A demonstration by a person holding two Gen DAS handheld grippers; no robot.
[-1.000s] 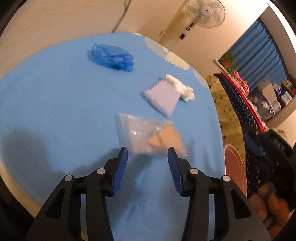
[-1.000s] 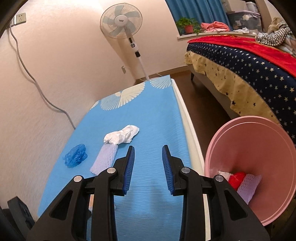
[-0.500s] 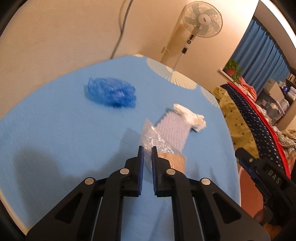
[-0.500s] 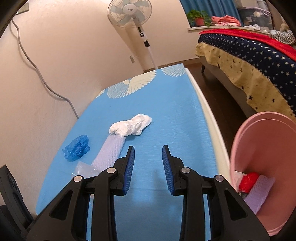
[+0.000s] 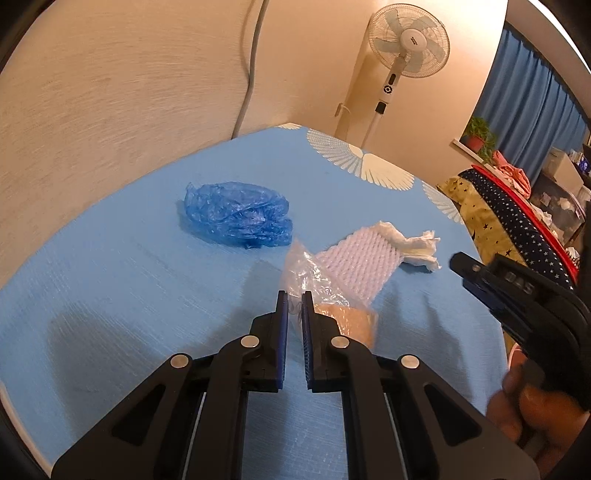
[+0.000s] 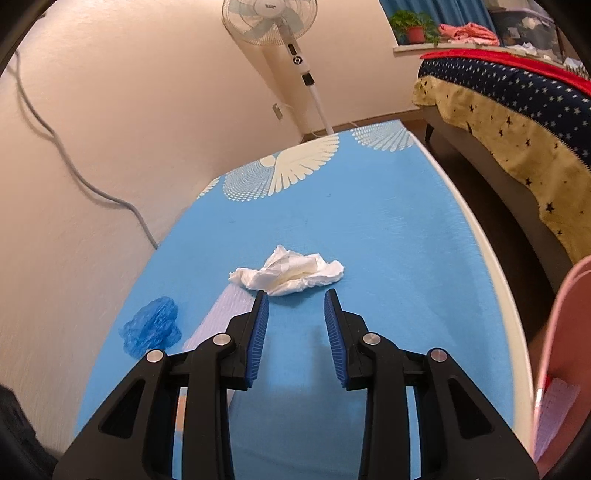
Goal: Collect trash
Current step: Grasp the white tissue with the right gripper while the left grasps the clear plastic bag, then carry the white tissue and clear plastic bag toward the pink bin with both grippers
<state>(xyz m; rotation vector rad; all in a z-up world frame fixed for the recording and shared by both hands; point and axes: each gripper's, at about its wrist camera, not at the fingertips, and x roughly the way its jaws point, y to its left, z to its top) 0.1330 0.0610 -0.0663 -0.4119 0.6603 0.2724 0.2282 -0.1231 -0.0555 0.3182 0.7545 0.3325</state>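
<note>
My left gripper [image 5: 294,298] is shut on a clear plastic bag [image 5: 308,275] with a tan piece inside, lifted off the blue table [image 5: 129,266]. Beyond it lie a white foam net [image 5: 356,262], a crumpled white tissue [image 5: 413,243] and a crumpled blue plastic bag [image 5: 236,216]. My right gripper [image 6: 295,297] hovers just short of the tissue [image 6: 291,273], its jaws opening with nothing between them. The blue bag [image 6: 153,326] and the foam net [image 6: 218,317] lie to its left. The right gripper [image 5: 476,273] also shows at the right of the left wrist view.
A pink bin [image 6: 561,369] with trash inside stands off the table's right edge. A standing fan [image 6: 273,22] is beyond the far end. A bed [image 6: 517,96] with a starred cover lies at the right. A wall with a cable [image 6: 74,166] runs along the left.
The left gripper shut on the clear bag and lifted it. The right gripper swung from the pink bin toward the tissue, and its jaws stand a little wider.
</note>
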